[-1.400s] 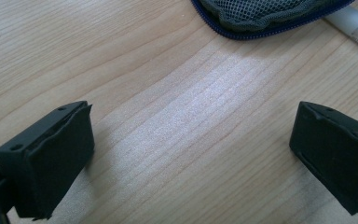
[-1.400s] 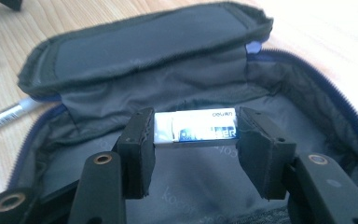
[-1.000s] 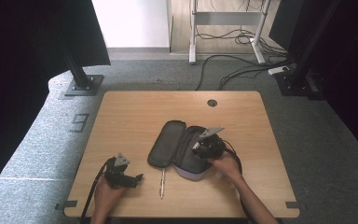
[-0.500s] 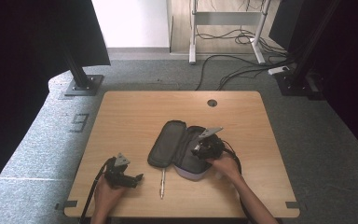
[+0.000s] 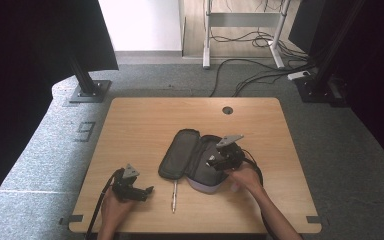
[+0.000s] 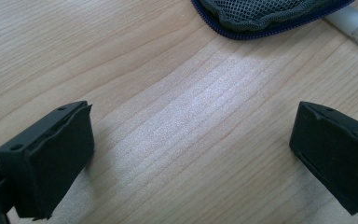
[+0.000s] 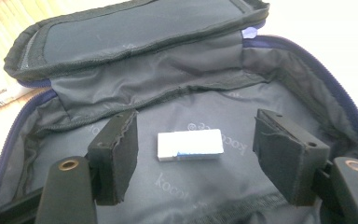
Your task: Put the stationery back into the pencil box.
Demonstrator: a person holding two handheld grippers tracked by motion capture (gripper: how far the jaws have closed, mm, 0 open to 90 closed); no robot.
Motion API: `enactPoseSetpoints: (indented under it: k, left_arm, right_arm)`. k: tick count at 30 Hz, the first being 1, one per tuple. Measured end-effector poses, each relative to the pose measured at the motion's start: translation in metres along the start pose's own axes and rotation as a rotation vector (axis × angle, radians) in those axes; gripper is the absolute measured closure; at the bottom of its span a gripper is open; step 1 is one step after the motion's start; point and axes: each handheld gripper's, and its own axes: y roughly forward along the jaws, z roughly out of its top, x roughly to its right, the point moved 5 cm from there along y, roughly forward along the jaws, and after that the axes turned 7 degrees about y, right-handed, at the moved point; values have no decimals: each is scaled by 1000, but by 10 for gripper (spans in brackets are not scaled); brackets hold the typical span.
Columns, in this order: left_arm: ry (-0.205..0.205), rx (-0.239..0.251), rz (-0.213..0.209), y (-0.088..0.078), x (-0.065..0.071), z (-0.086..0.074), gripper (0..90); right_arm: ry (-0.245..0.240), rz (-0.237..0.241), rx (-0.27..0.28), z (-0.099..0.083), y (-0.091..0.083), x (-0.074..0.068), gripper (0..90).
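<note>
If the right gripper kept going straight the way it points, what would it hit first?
Most likely the white eraser lying on the pencil case's grey lining: it sits centred between the right gripper's open jaws, untouched. Depth is unclear.

in the left gripper view the top edge cuts off the dark mesh-lined pencil case with blue zip [image 6: 261, 11], and beside it the silver-tipped white pen [image 6: 354, 25] runs off the right edge (its length hidden). the print on the case's grey lining is too blurred to read.
</note>
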Motion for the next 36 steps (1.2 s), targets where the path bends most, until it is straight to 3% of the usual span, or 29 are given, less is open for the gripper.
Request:
enactPoseSetpoints:
  k: [10,21,36]
  left_arm:
    - [0,0,0,0,0,0,0]
    - [0,0,0,0,0,0,0]
    - [1,0,0,0,0,0,0]
  right_arm:
    - [13,-33,9,-5,-18,6,238]
    - [48,-70,28,-18,-42,18,224]
    - [102,-151,33,-50,-72,35,224]
